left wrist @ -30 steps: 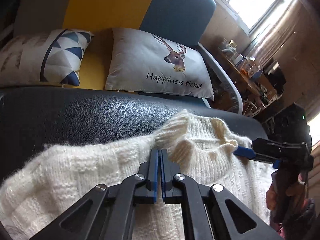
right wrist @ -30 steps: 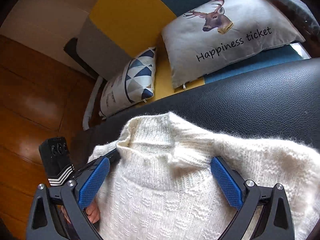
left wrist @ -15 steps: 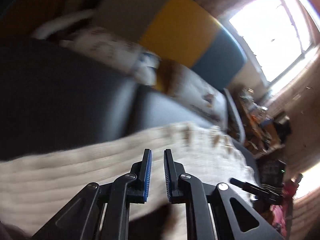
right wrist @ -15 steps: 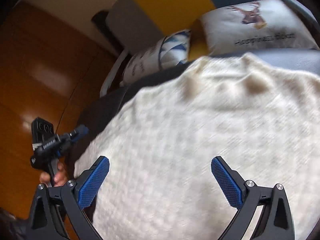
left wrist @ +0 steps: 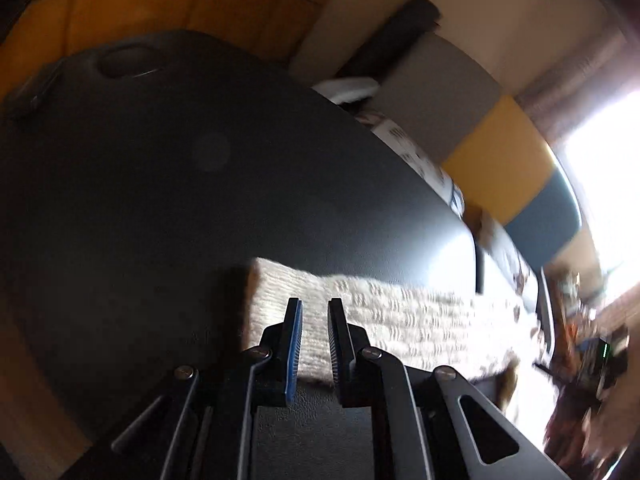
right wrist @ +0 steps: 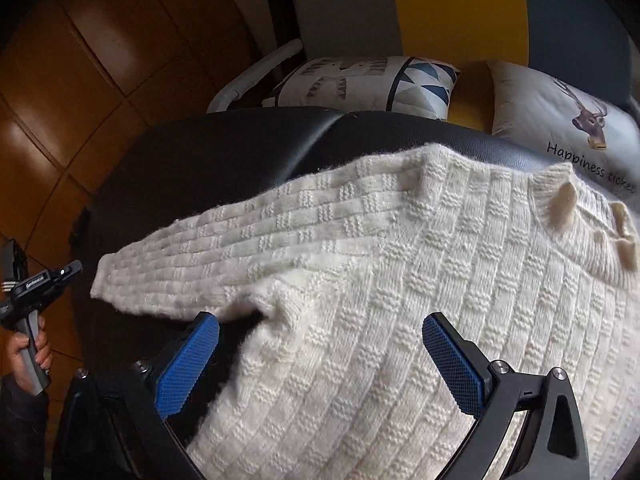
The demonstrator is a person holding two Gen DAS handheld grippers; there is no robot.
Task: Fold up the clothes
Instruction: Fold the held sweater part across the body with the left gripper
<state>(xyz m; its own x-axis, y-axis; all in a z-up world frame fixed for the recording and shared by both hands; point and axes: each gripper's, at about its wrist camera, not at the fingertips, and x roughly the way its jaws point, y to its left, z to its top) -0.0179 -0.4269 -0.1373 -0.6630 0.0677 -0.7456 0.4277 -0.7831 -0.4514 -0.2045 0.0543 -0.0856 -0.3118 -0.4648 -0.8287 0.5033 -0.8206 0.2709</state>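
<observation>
A cream knitted sweater (right wrist: 400, 280) lies spread flat on a black padded surface (right wrist: 220, 152), collar at the right, one sleeve (right wrist: 224, 256) stretched out to the left. My right gripper (right wrist: 320, 344) is wide open above the sweater near the armpit and holds nothing. In the left wrist view my left gripper (left wrist: 314, 328) hovers over the cuff end of the sleeve (left wrist: 280, 300), its jaws slightly apart with nothing between them. It also shows in the right wrist view (right wrist: 68, 272), just left of the cuff.
Behind the black surface (left wrist: 160, 200) stands a grey, yellow and blue sofa (right wrist: 440, 8) with a triangle-pattern pillow (right wrist: 368, 80) and a deer pillow (right wrist: 560, 120). Wooden floor (right wrist: 80, 60) lies to the left. A bright window (left wrist: 608, 160) is at the right.
The left gripper let go of the collar, opened slightly and swung left to the sleeve cuff. The right gripper drew back from the collar, still wide open. The sweater now lies flat.
</observation>
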